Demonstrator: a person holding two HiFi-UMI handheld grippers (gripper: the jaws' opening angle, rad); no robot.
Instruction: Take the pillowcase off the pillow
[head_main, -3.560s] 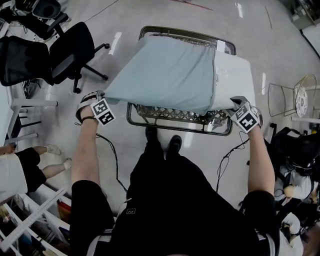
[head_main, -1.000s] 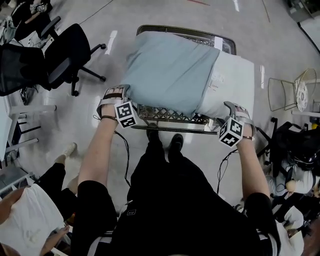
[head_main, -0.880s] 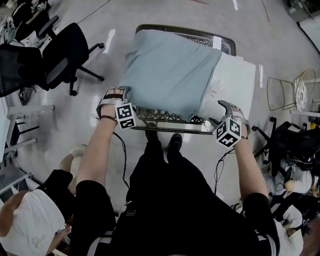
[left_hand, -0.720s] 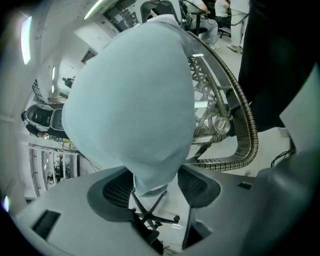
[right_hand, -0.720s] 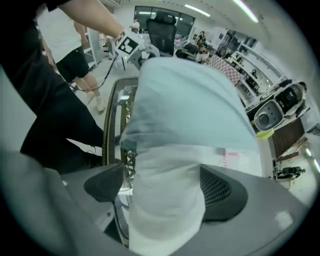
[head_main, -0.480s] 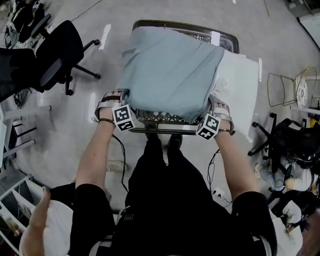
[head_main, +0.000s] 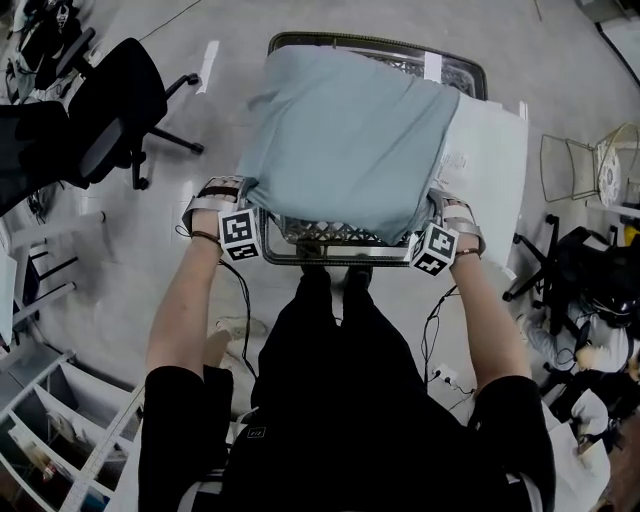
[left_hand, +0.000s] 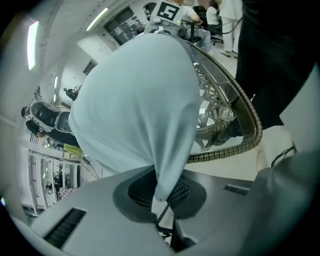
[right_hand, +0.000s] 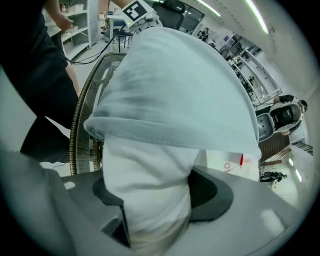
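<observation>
A pale blue pillowcase covers most of a white pillow that lies on a woven-rim wire table. The bare pillow end sticks out at the right. My left gripper is at the near left corner. In the left gripper view it is shut on a pinch of the pillowcase. My right gripper sits at the near edge by the case's open hem. Its jaws have just been closing and press on a corner of the white pillow, just below the hem.
Black office chairs stand at the left on the pale floor. A wire chair and dark bags are at the right. White shelving is at the lower left. Cables trail beside my legs.
My right gripper moved left from the pillow's bare right end to the case's hem and took hold of the pillow corner. The left gripper sank slightly and shut on the case's corner.
</observation>
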